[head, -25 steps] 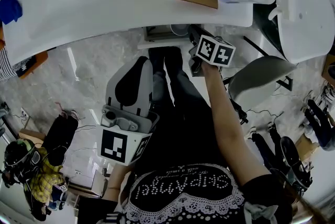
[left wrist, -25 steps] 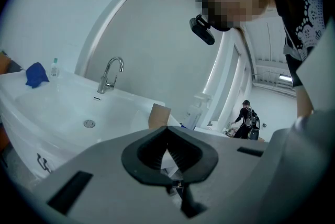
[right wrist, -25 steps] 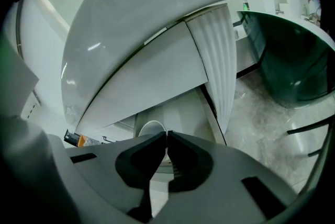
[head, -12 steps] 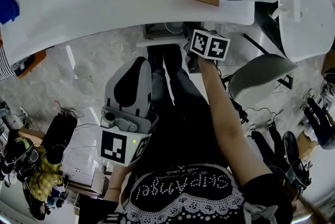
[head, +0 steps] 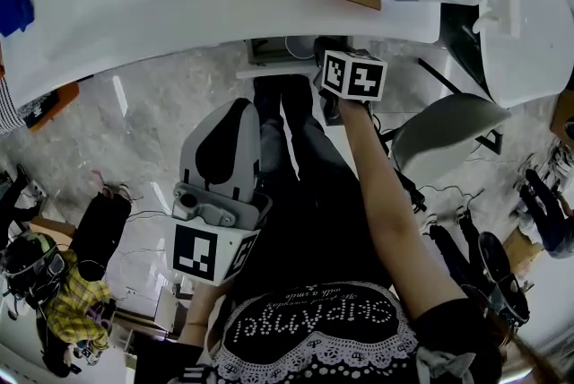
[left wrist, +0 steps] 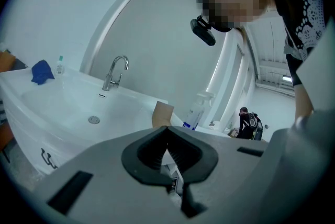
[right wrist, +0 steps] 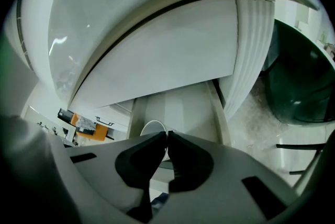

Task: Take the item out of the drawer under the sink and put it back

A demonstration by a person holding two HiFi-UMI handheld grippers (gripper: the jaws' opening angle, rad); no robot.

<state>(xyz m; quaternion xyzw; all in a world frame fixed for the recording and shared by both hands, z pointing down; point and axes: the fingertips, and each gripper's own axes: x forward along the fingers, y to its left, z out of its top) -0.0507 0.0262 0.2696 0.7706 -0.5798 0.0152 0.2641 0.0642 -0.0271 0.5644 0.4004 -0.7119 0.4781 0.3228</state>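
A round white cup point(right wrist: 153, 127) sits in the open white drawer point(right wrist: 180, 105) just beyond the closed right gripper point(right wrist: 167, 134); the left gripper point(left wrist: 167, 127) is likewise closed.

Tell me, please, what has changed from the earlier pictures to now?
The right tool moved a little toward the open drawer under the sink and rolled slightly. Its jaws stayed together; no grasp or release is visible. The left tool kept still.
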